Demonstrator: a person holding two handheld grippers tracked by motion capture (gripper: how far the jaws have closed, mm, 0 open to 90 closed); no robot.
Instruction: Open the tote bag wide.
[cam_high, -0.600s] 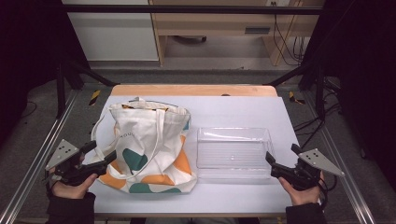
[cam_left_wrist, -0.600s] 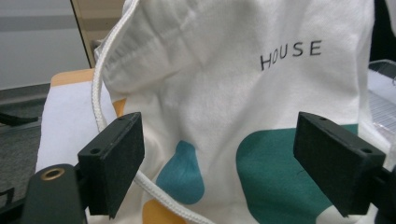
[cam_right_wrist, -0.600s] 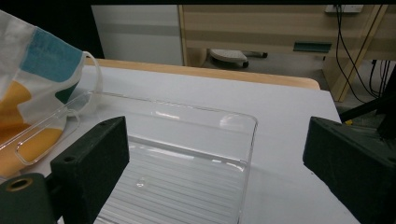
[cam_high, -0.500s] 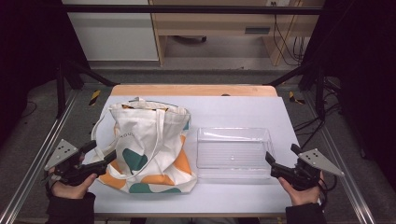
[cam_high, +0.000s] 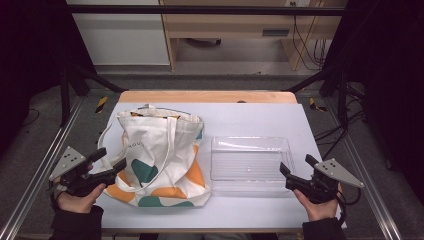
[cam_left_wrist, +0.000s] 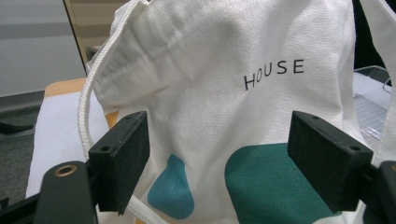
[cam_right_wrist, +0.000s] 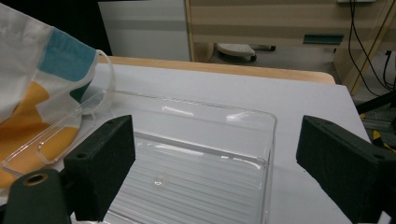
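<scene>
A white cloth tote bag (cam_high: 160, 155) with green, blue and orange patches lies on the left half of the white table (cam_high: 250, 117). To its right sits an empty clear plastic tray (cam_high: 250, 145). My left gripper (cam_high: 111, 159) rests at the bag's left edge, its jaws open and level. In the left gripper view my left gripper (cam_left_wrist: 224, 158) faces the bag (cam_left_wrist: 224, 84), printed HOUSE, close up with no pad pressing on it. My right gripper (cam_high: 296, 165) stands open at the tray's near right corner. In the right gripper view my right gripper (cam_right_wrist: 222, 163) frames the tray (cam_right_wrist: 196, 112), with the bag (cam_right_wrist: 32, 70) at the left.
The bag's handles (cam_high: 107, 135) loop out to the left on the table. A wooden strip (cam_high: 205, 96) edges the table's far side. Metal frame rails (cam_high: 40, 170) run along both sides, and cables (cam_high: 305, 40) lie on the floor behind.
</scene>
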